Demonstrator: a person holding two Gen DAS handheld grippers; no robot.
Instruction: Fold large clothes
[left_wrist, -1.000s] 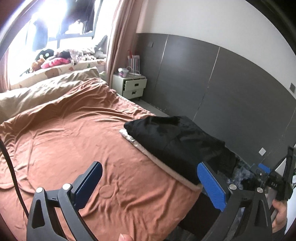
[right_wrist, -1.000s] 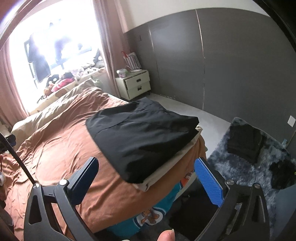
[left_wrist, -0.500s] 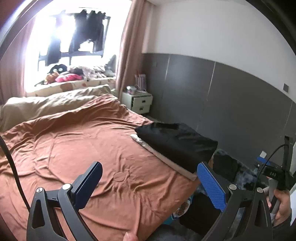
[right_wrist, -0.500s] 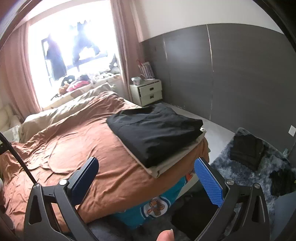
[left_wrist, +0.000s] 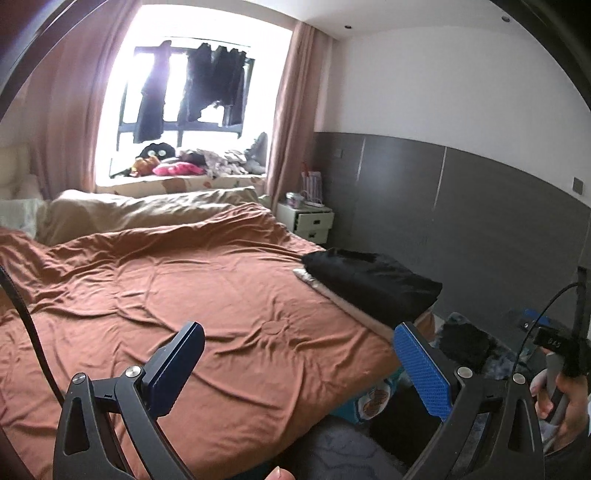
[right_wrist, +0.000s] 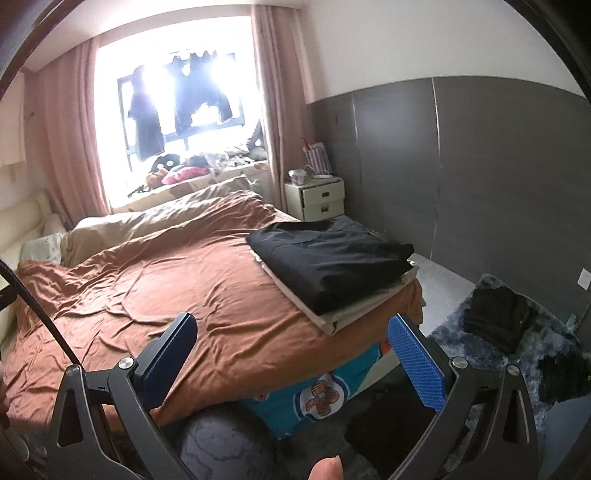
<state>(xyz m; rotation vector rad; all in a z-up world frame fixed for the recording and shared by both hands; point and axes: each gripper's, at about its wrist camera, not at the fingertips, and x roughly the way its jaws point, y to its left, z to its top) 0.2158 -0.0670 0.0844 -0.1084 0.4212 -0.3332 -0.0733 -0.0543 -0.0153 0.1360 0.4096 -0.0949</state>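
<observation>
— Black folded garments (right_wrist: 328, 258), a flat stack lying on a folded beige cloth (right_wrist: 354, 306), sat at the corner of the bed under the rust-orange bedspread (right_wrist: 184, 288), on the side nearest the grey panelled wall. We held both claws back from the bed, well apart from that stack.

— And the claws themselves?

— We had the left gripper (left_wrist: 299, 363) spread wide with nothing between its blue pads, and the right gripper (right_wrist: 291, 354) the same, wide and empty. More dark clothes (right_wrist: 495, 317) lay crumpled on the shaggy grey-blue rug (right_wrist: 469, 354) beside the bed; we judged those were the next to fold.

— What worried us from there?

— The stack sat close to the bed's edge, with the beige layer overhanging slightly. We judged that dragging a new garment across the bedspread could tug the cover and slide the pile off. The dark cloth against the dark rug was also hard to read, so we could have pinched rug pile along with fabric, or caught only one layer and lifted the piece bunched.

— Anything else?

— The cable (left_wrist: 22, 314) trailing at the left could have snagged.
</observation>
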